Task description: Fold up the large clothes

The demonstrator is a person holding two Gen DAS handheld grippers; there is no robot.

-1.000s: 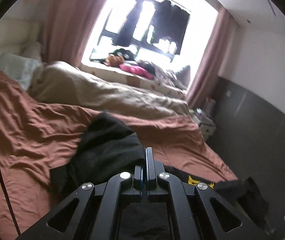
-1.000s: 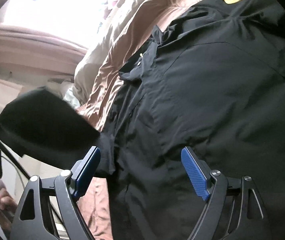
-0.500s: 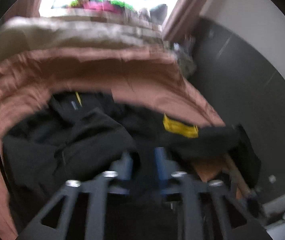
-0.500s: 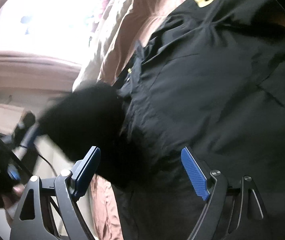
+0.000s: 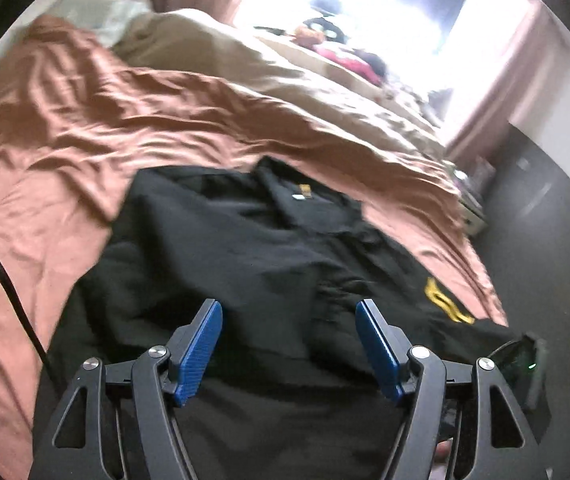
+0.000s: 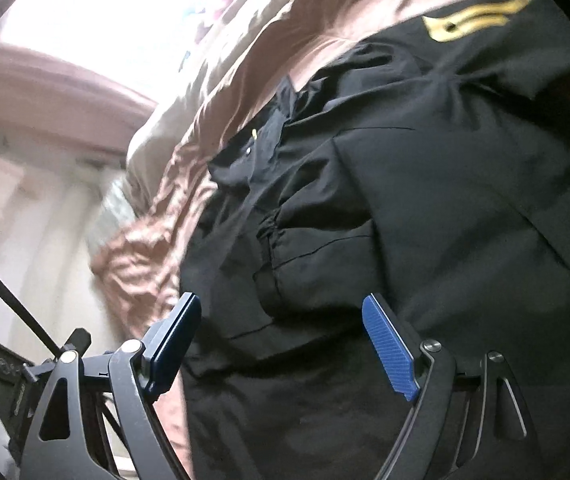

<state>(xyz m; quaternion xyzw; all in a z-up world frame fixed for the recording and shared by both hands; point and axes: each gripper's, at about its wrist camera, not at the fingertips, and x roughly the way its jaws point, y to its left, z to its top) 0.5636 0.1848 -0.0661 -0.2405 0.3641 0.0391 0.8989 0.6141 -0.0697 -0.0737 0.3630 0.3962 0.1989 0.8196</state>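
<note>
A large black shirt [image 5: 253,256] with a yellow emblem [image 5: 443,300] lies spread on the rust-coloured bedsheet [image 5: 85,128], one sleeve folded over its body. My left gripper [image 5: 289,320] hovers just above the near part of the shirt; its jaws are opening and nothing is between the blue pads. The right wrist view shows the same shirt [image 6: 425,200] close up, collar [image 6: 261,148] toward the top. My right gripper [image 6: 281,320] stands open over the shirt's left side, gripping nothing.
A beige duvet [image 5: 285,72] lies bunched along the far side of the bed, under a bright window [image 5: 365,8] with clutter on its sill. A dark wall panel [image 5: 545,220] runs along the bed's right side. A black cable [image 5: 1,280] crosses the left.
My left gripper let go of the black sleeve it held up, dropped toward the shirt and opened; the sleeve now lies folded across the shirt. The right gripper stayed open, nearly still.
</note>
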